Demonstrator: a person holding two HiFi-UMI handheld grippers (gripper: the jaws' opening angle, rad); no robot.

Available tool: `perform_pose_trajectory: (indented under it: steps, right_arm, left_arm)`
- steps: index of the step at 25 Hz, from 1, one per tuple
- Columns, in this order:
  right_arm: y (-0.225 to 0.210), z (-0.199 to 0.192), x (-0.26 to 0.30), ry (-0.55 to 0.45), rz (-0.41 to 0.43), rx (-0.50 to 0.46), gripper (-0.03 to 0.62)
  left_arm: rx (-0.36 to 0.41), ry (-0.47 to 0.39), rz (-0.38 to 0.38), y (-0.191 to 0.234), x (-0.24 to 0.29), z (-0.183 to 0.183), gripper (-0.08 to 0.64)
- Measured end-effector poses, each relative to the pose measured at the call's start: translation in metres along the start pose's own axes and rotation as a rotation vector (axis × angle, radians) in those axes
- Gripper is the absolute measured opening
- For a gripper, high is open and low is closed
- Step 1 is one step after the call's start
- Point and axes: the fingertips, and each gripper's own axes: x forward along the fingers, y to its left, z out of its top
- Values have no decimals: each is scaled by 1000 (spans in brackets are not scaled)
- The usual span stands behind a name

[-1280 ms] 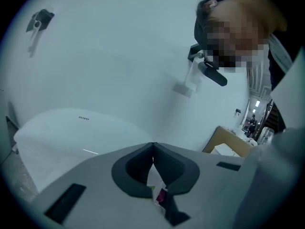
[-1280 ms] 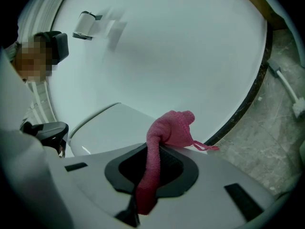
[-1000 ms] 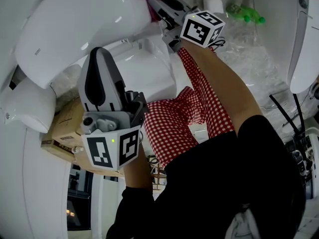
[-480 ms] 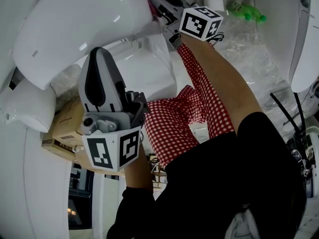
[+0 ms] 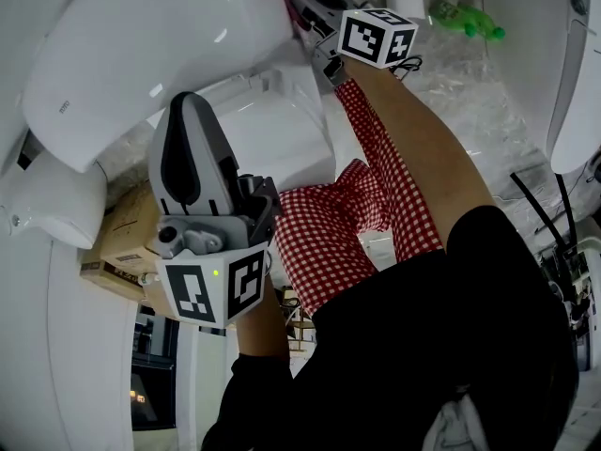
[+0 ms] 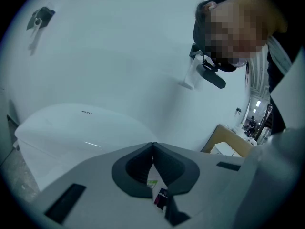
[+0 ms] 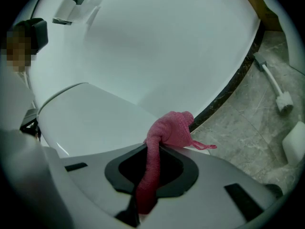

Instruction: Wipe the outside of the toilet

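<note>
The white toilet (image 5: 141, 45) fills the upper left of the head view, and its smooth lid (image 7: 95, 118) also lies ahead in the right gripper view. My right gripper (image 5: 300, 0) reaches along the toilet's far side, shut on a pink cloth (image 7: 170, 129). The cloth bunches past the jaw tips against the white surface. My left gripper (image 5: 184, 106) is held upright beside the toilet body, jaws shut and empty (image 6: 152, 145), apart from the lid (image 6: 81, 125) ahead of it.
A cardboard box (image 5: 120, 242) sits low on the left. A second white toilet (image 5: 573, 83) stands at the right, with cables (image 5: 535, 216) below it. On the stone floor lie a green bottle (image 5: 467, 19) and a toilet brush (image 7: 275, 87). Red-checked fabric (image 5: 333, 224) hangs from the person.
My right gripper has slid a little further along the toilet's far side with the pink cloth. The left gripper has stayed where it was.
</note>
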Motion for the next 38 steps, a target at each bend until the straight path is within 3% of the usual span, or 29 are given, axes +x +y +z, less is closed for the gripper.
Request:
perform_pose_trajectory:
  steps: [24, 28, 34, 38]
  right_arm:
    - [-27, -20, 4, 78, -103, -71, 54]
    - [-20, -23, 1, 110, -103, -93, 54]
    - [-8, -26, -15, 87, -96, -49, 54]
    - [16, -15, -26, 84, -68, -96, 54]
  left_arm:
    - [25, 8, 25, 0, -3, -7, 9]
    - [22, -8, 38, 1, -7, -6, 9]
    - [20, -30, 37, -5, -14, -2, 9]
    - [30, -68, 54, -2, -22, 13, 9]
